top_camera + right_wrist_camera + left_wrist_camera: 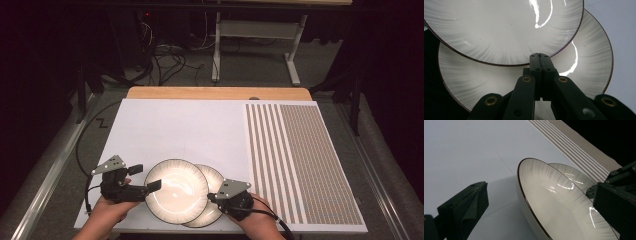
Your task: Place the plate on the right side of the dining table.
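Two white plates with thin dark rims lie overlapped near the front of the white mat [185, 130]. The upper plate [176, 190] [554, 202] [504, 27] rests partly on the lower plate [216, 202] [574, 176] [589, 50]. My left gripper [145, 177] [541, 192] is open wide at the upper plate's left rim, one jaw outside over the mat, the other above the plate's inside. My right gripper [213, 196] [539, 55] is shut with nothing between its jaws. Its tip is over the lower plate, right at the upper plate's rim.
A brown-and-white striped mat [305, 160] [579, 147] covers the table's right part. The wooden table edge [215, 93] shows at the back. Beyond it are floor cables [165, 60] and a white table frame [292, 62]. Hands hold both grippers at the front edge.
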The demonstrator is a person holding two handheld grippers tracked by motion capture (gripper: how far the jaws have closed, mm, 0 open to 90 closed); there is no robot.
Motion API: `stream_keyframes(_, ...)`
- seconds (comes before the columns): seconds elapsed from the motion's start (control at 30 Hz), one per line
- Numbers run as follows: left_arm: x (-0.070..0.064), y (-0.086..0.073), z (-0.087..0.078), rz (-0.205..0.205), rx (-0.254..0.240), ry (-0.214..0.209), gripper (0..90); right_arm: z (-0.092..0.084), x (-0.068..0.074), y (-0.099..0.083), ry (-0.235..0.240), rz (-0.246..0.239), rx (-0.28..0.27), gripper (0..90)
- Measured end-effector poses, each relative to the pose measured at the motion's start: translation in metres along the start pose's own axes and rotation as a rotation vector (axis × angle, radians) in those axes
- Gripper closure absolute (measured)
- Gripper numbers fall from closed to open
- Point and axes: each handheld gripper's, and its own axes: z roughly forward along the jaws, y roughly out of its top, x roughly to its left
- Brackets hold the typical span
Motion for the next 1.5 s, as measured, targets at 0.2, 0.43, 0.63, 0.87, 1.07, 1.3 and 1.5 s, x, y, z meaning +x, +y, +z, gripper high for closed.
stream_keyframes(0.2,0.007,0.001,0.002,-0.059,0.064,0.003,0.6,0.000,0.000,0.000,0.000,-0.002,-0.001,90.0)
stream_keyframes(0.43,0.009,0.005,0.005,-0.097,0.127,-0.011,0.6,0.000,0.000,0.000,0.000,-0.005,0.000,90.0)
stream_keyframes(0.63,0.010,0.008,0.006,-0.132,0.176,-0.038,1.4,0.000,0.000,0.000,0.000,-0.005,0.001,90.0)
stream_keyframes(0.87,0.007,0.009,0.011,-0.149,0.241,-0.034,1.9,0.000,0.001,0.000,0.001,-0.006,0.003,90.0)
stream_keyframes(1.07,0.005,0.006,0.016,-0.168,0.294,-0.044,2.9,0.000,0.001,0.000,0.000,-0.005,0.003,90.0)
stream_keyframes(1.3,0.004,0.005,0.019,-0.213,0.329,-0.063,6.0,0.000,0.001,0.000,-0.001,-0.006,0.003,90.0)
stream_keyframes(1.5,0.003,0.002,0.022,-0.232,0.361,-0.064,9.3,0.000,0.001,0.000,0.000,-0.003,0.003,90.0)
